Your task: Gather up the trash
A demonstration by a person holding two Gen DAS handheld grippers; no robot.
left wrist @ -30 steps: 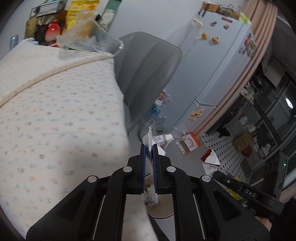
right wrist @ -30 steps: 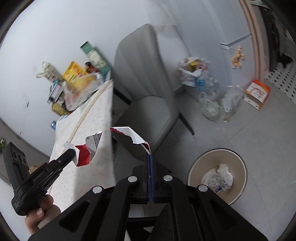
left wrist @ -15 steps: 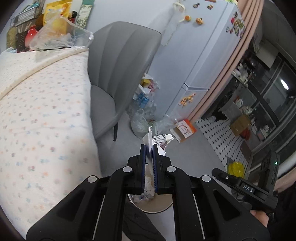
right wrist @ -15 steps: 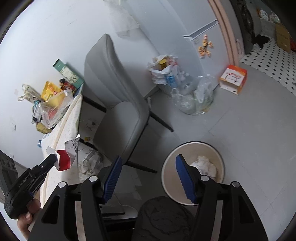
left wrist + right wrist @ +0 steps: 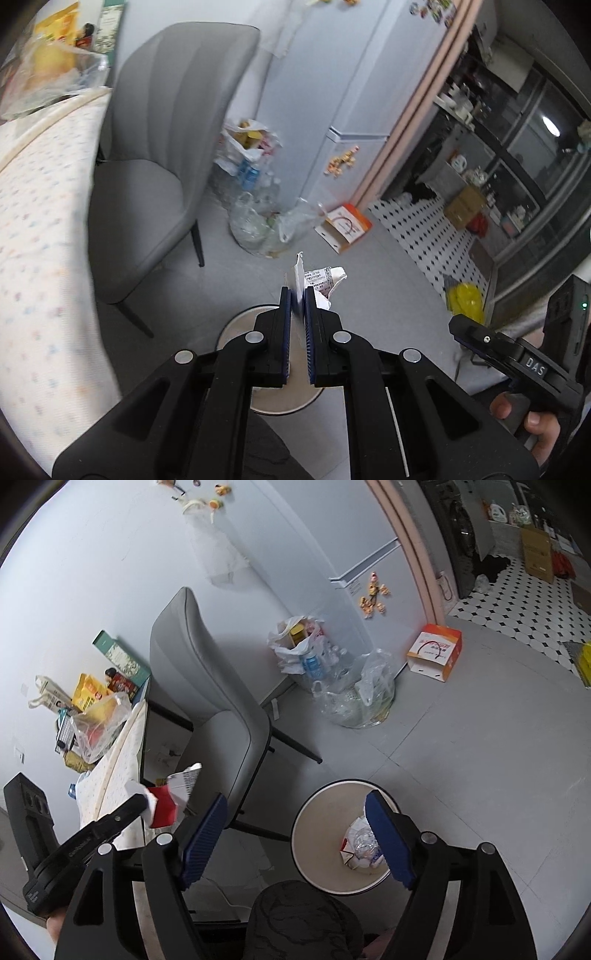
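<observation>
My left gripper (image 5: pixel 297 295) is shut on a torn red and white carton piece (image 5: pixel 317 277), held above the round beige trash bin (image 5: pixel 236 328) on the floor. The same piece shows red in the right wrist view (image 5: pixel 166 801), left of the bin (image 5: pixel 317 834). My right gripper (image 5: pixel 295 823) is wide open and empty above the bin. Crumpled wrappers and a carton scrap (image 5: pixel 360 845) lie inside the bin.
A grey chair (image 5: pixel 207 686) stands beside the table with a dotted cloth (image 5: pixel 40 229). Clear bags of bottles (image 5: pixel 347 694) and an orange box (image 5: pixel 436 651) sit by the white fridge (image 5: pixel 317 546). Snack packets (image 5: pixel 92 705) crowd the table's far end.
My right gripper opened and let go of its carton scrap, which now lies in the bin. My left gripper carried its piece from over the table to above the bin.
</observation>
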